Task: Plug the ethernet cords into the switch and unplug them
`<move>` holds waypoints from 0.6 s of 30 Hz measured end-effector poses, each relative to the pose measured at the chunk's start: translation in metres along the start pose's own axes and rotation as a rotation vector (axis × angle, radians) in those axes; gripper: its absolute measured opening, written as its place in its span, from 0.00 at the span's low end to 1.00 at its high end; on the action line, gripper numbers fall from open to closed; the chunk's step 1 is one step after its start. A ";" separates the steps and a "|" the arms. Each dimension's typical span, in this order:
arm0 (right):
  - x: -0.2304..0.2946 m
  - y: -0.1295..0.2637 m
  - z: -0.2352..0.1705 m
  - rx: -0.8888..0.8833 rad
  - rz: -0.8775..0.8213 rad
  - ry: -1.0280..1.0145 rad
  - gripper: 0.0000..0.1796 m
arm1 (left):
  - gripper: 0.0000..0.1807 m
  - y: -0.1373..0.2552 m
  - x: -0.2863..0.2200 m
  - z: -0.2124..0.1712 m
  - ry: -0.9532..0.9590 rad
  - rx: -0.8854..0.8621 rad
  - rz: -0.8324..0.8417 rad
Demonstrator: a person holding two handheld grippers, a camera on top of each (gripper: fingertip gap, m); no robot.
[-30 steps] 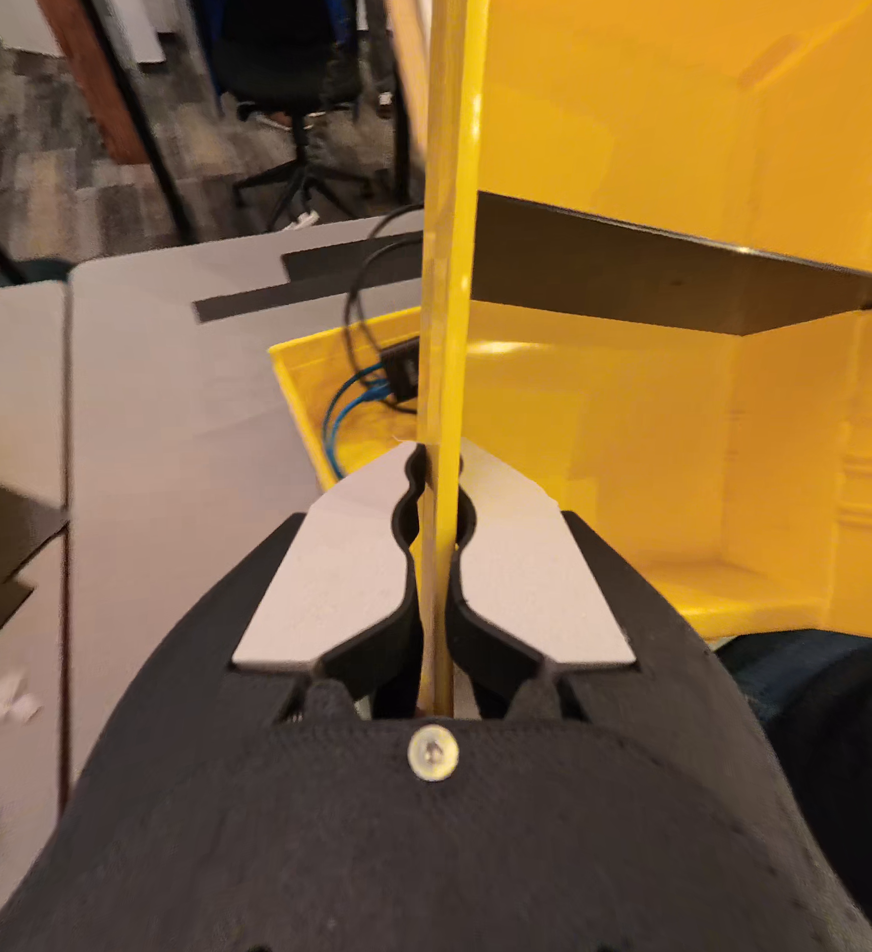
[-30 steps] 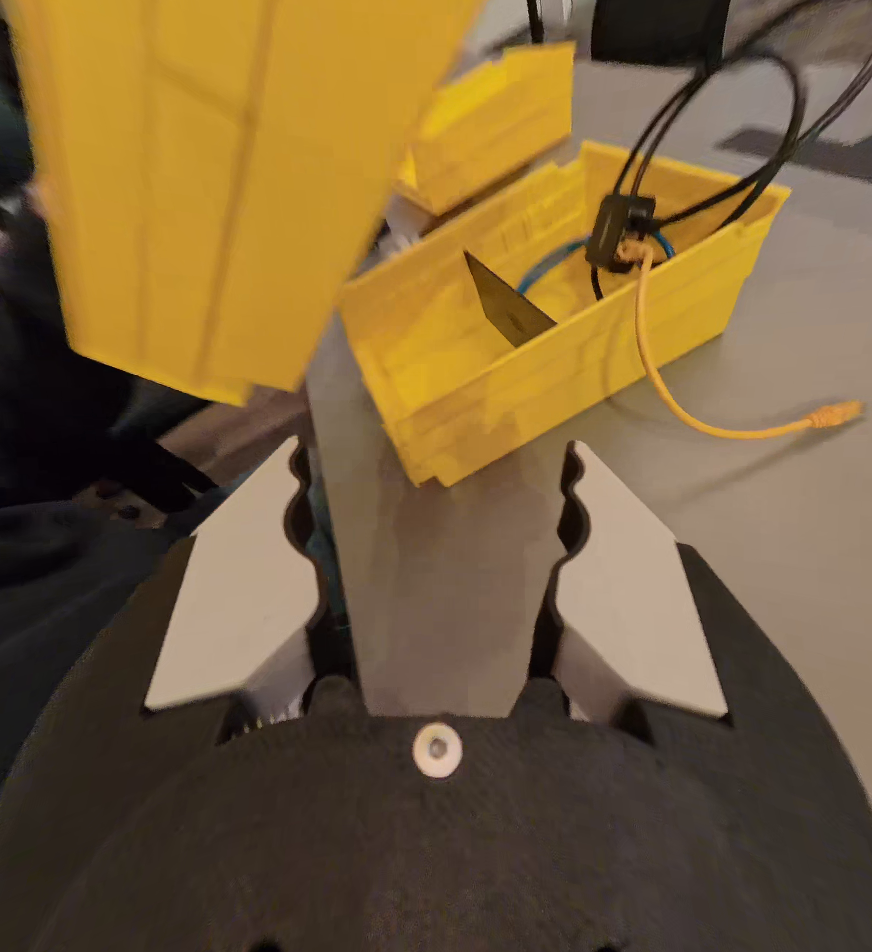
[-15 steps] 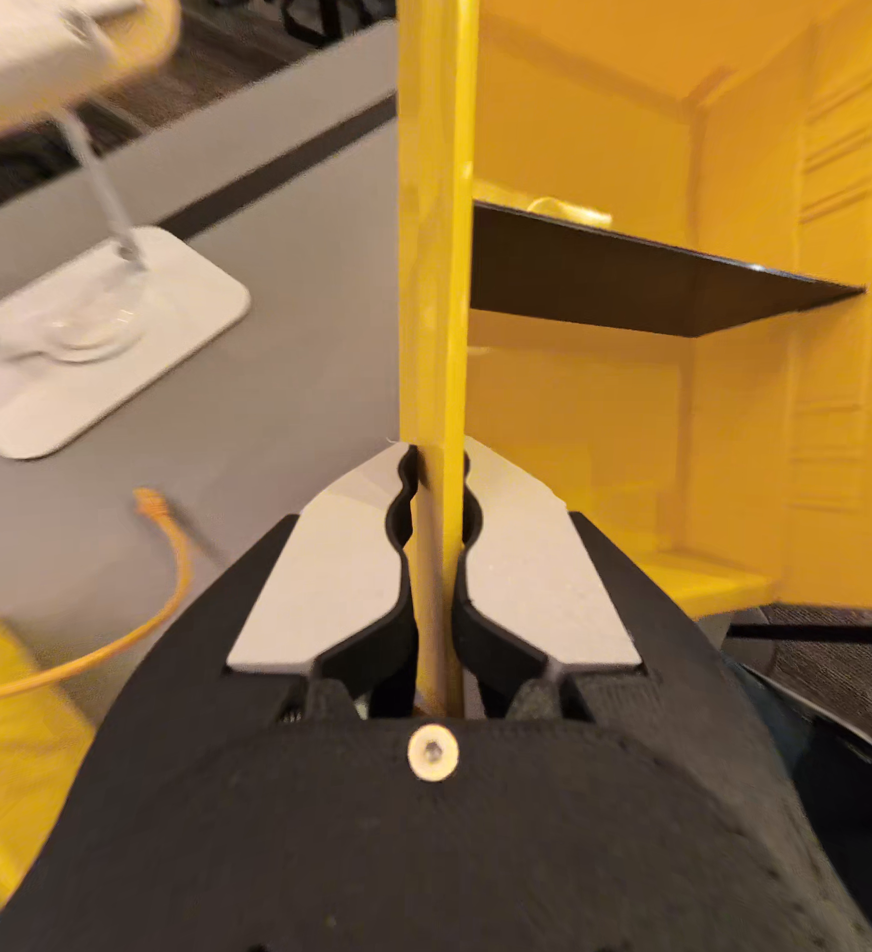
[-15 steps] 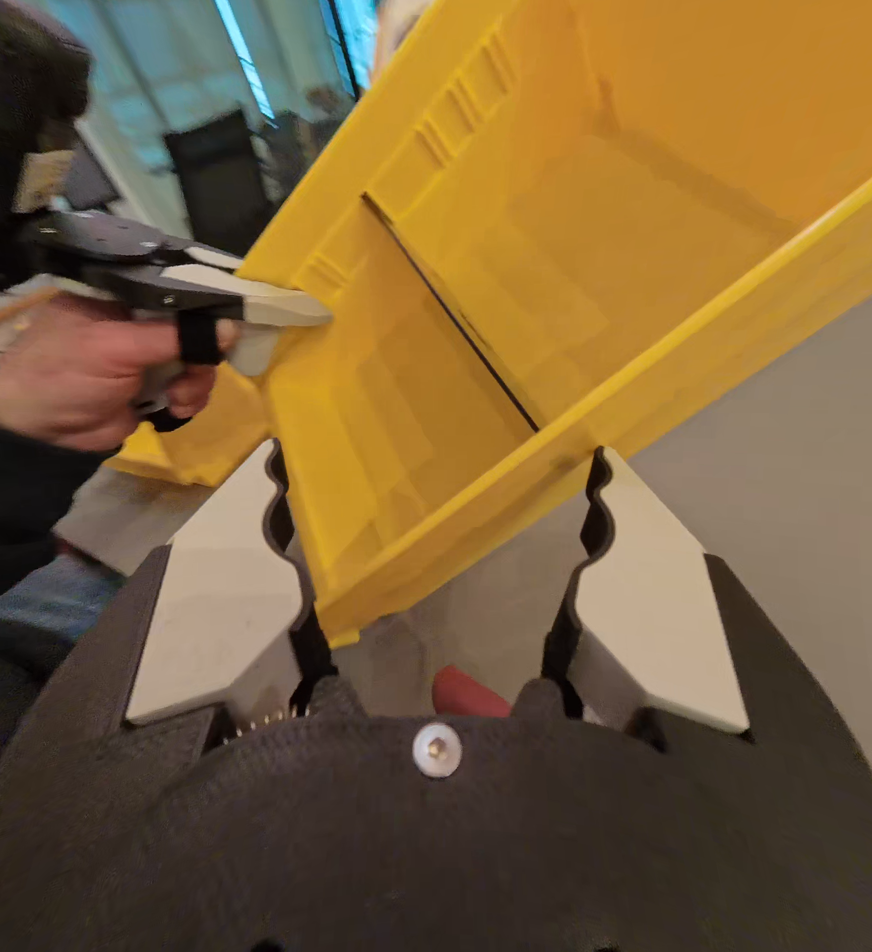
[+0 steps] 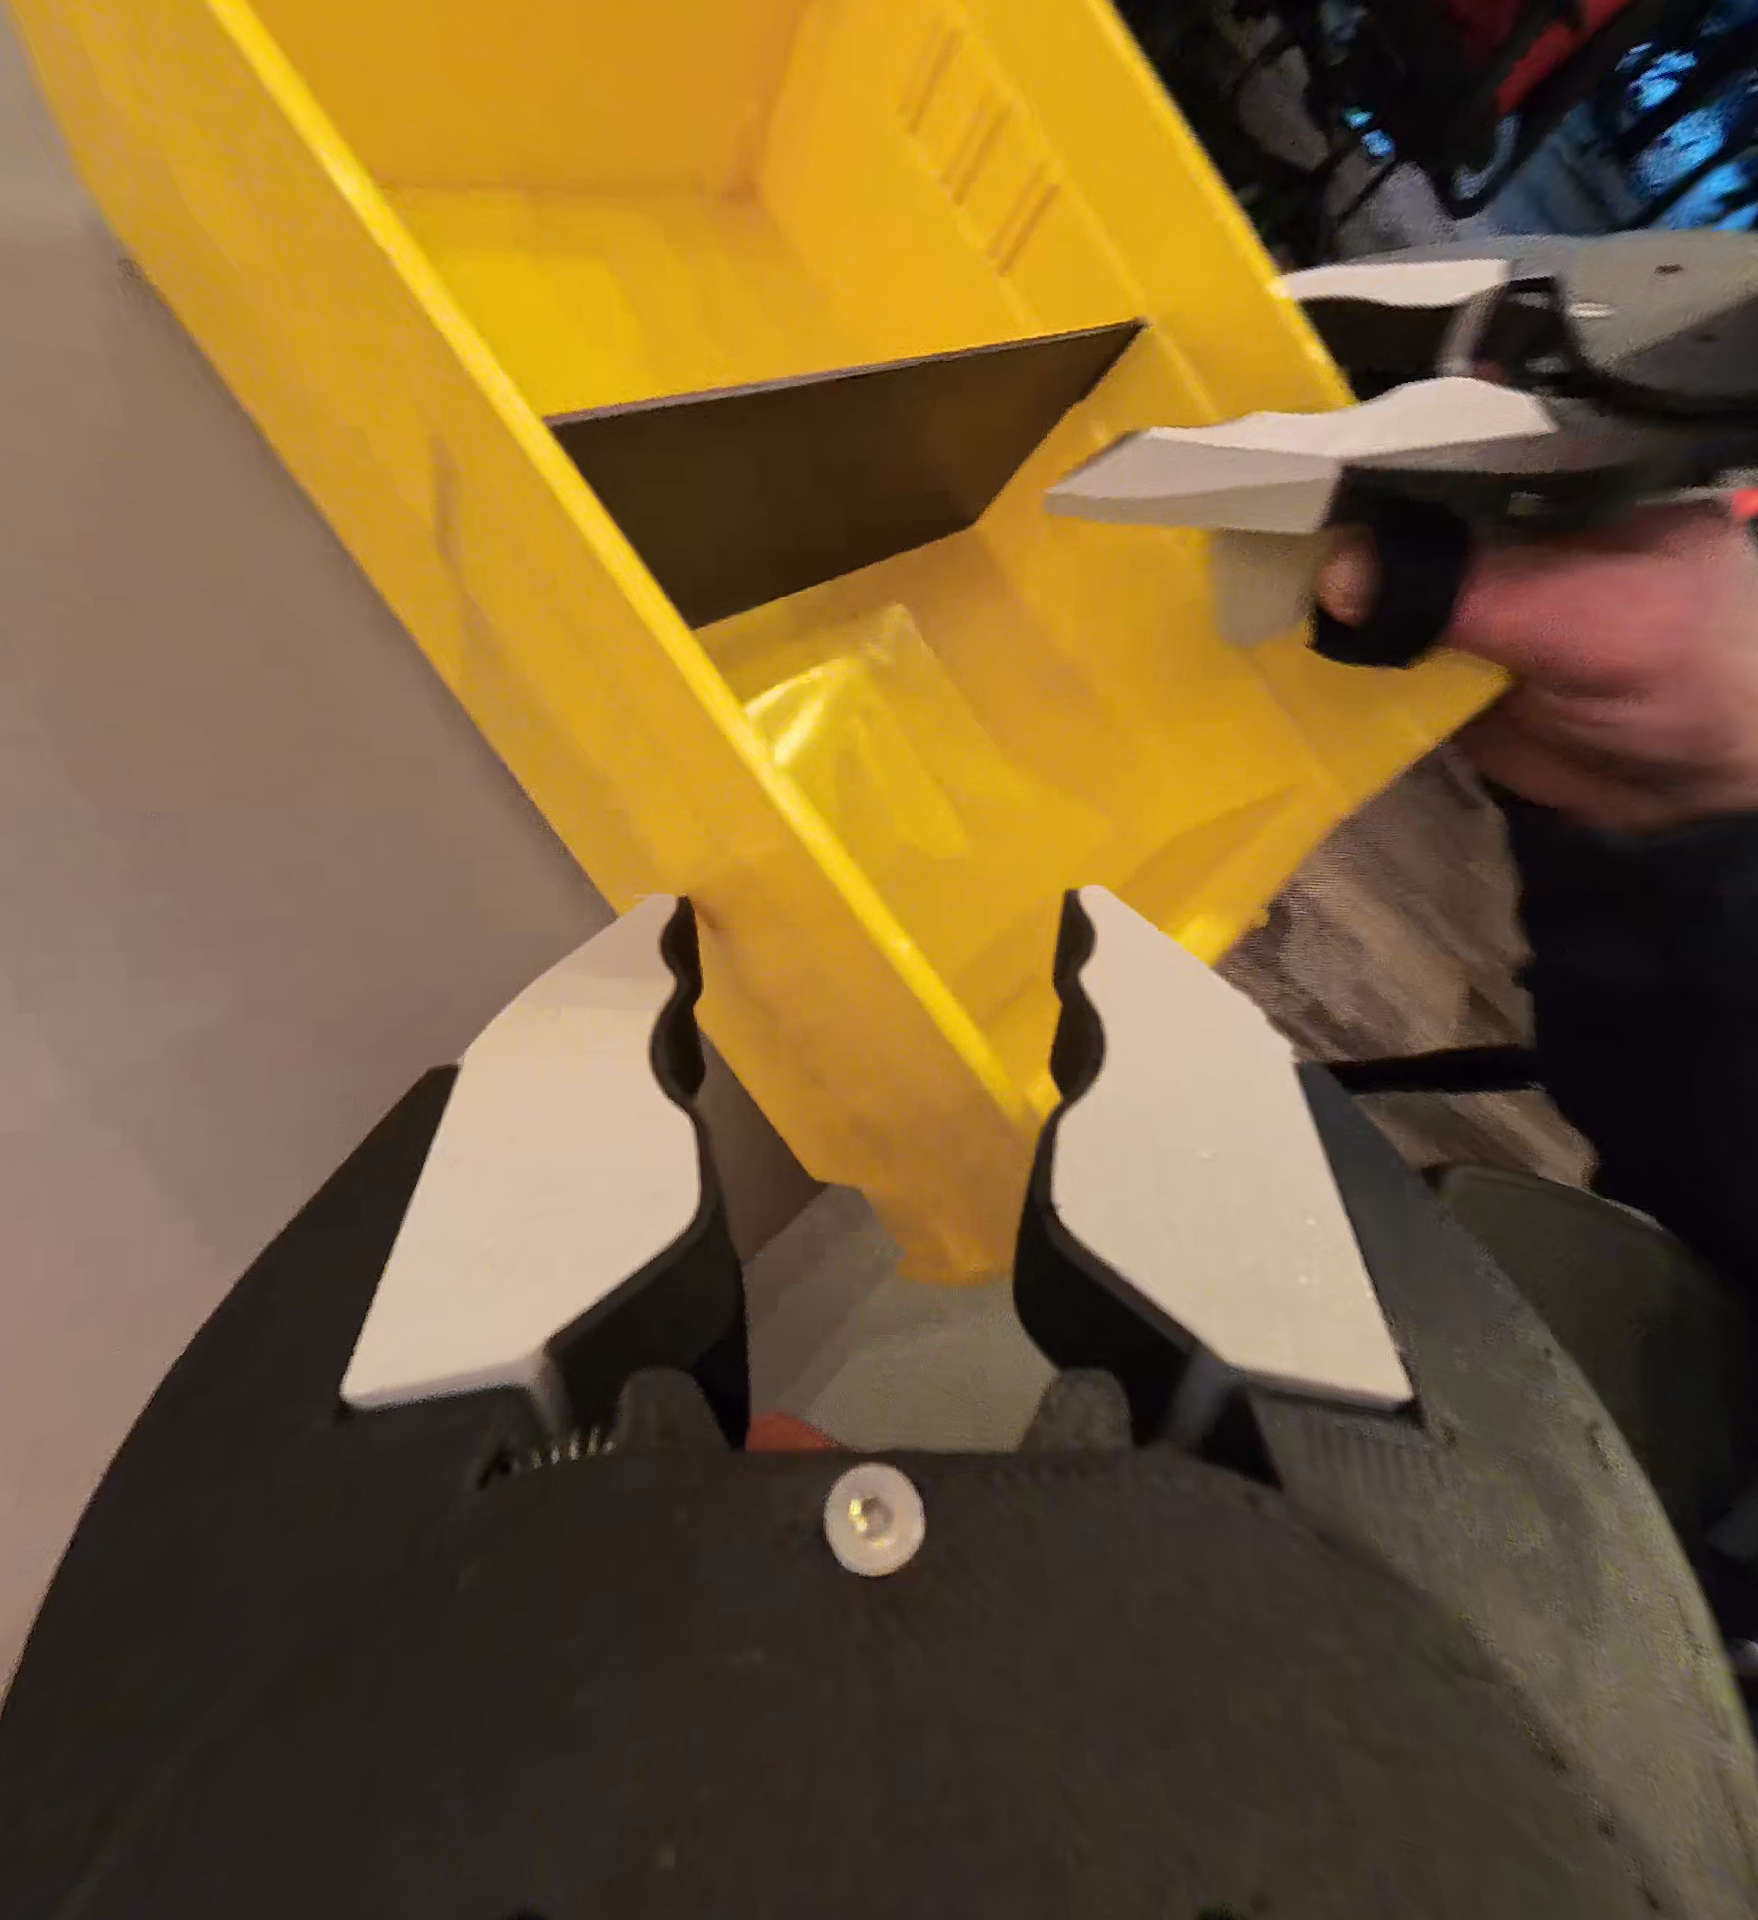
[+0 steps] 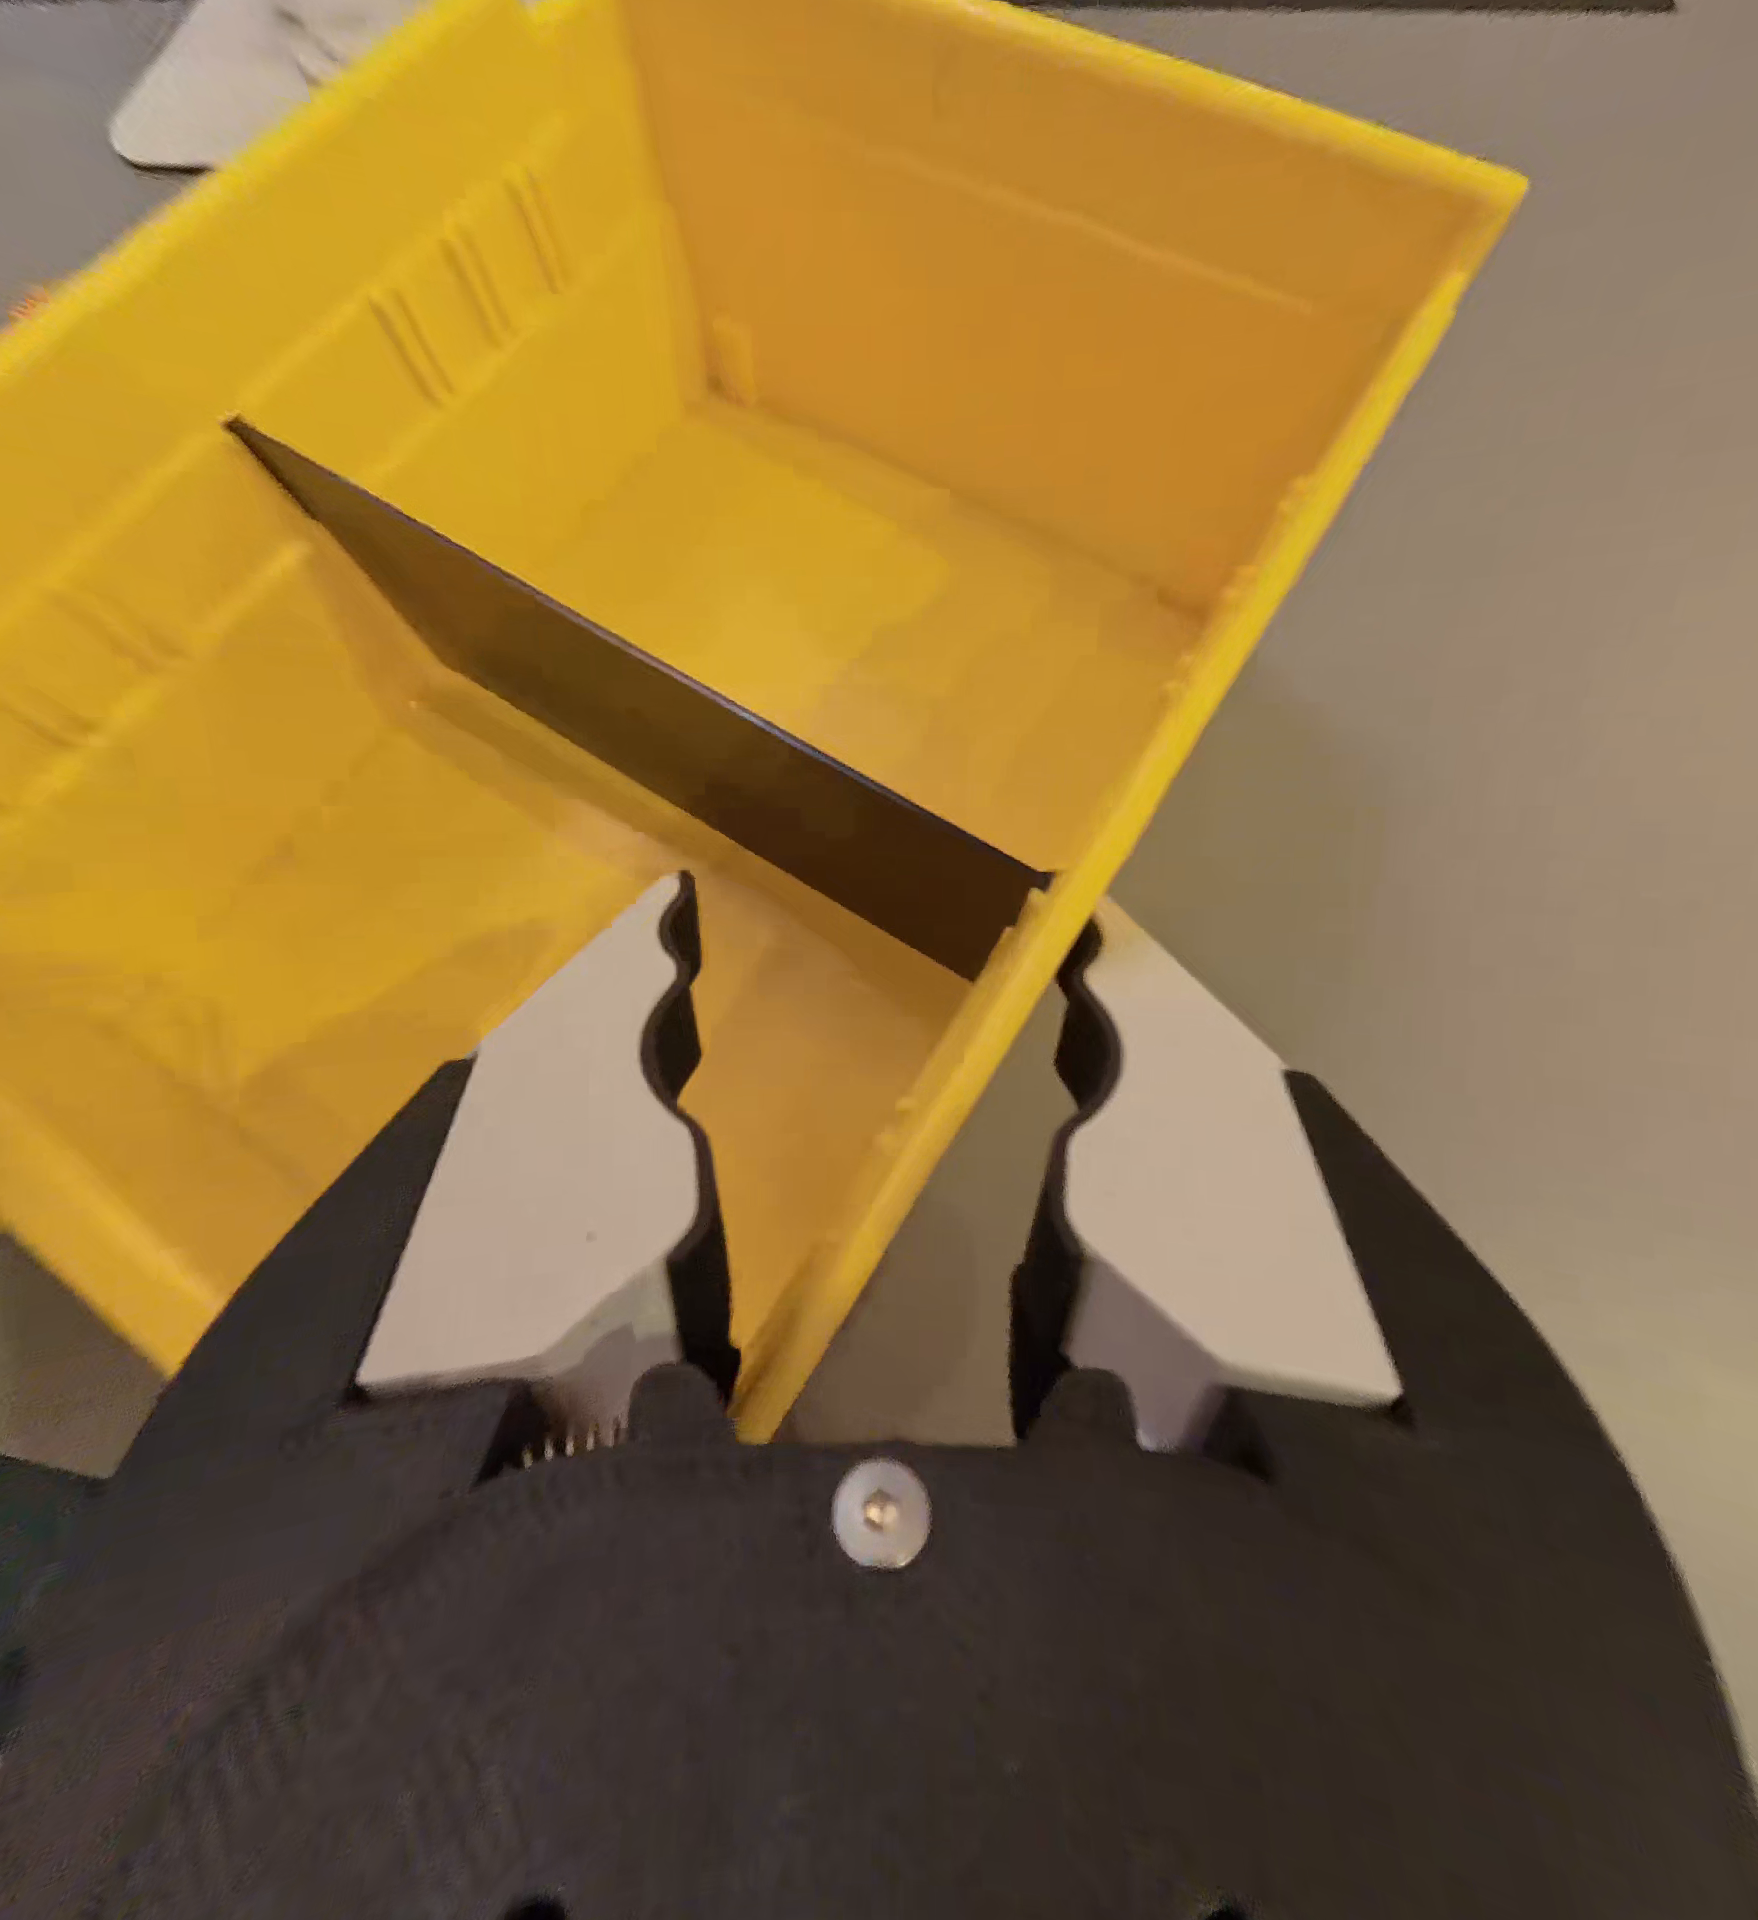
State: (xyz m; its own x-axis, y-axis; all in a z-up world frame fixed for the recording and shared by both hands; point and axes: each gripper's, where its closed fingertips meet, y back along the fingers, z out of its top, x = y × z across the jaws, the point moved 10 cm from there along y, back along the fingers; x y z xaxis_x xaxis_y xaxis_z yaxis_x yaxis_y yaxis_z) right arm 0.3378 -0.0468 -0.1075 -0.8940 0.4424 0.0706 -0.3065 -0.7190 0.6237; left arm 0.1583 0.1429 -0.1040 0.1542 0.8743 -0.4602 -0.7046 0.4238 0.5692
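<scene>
An empty yellow bin [image 5: 646,260] with a black divider [image 5: 813,468] lies tilted across the grey table [image 5: 127,831]. My left gripper [image 5: 875,925] is open, with the bin's near corner between its jaws but not clamped. My right gripper [image 6: 880,935] is open and straddles the bin's side wall [image 6: 968,1122] close to the divider [image 6: 646,717]. The right gripper also shows in the left wrist view [image 5: 1270,395], held by a hand [image 5: 1633,675], with its fingers on either side of the far wall. No switch or ethernet cord is in view.
A white stand base [image 6: 200,114] sits on the table beyond the bin. Bare grey table [image 6: 1581,727] lies to the right of the bin. In the left wrist view the bin's near end reaches past the table edge over patterned carpet [image 5: 1374,935].
My left gripper has let go of the bin wall and opened. The bin has swung down from upright to lie across the table. My right gripper has moved in over its side wall.
</scene>
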 end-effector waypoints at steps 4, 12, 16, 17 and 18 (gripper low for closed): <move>-0.015 0.000 0.007 0.036 0.001 0.034 0.25 | 0.36 0.050 -0.006 -0.001 -0.011 -0.094 -0.044; -0.045 -0.008 0.016 0.125 -0.057 0.150 0.12 | 0.41 0.276 0.035 -0.040 -0.126 -0.102 0.746; -0.065 -0.009 0.024 0.136 -0.036 0.190 0.06 | 0.40 0.361 0.091 -0.095 0.084 -0.028 0.948; -0.070 -0.010 0.025 0.142 -0.026 0.188 0.05 | 0.40 0.369 0.103 -0.107 0.135 -0.036 0.924; -0.073 -0.011 0.026 0.150 -0.018 0.191 0.05 | 0.39 0.373 0.115 -0.119 0.178 -0.015 0.901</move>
State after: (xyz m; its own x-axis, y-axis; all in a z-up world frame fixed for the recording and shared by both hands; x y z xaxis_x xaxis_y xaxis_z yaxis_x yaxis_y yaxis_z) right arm 0.4151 -0.0575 -0.0988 -0.9388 0.3349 -0.0813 -0.2839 -0.6177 0.7334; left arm -0.1697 0.3729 -0.0257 -0.5661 0.8225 0.0547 -0.5155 -0.4050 0.7552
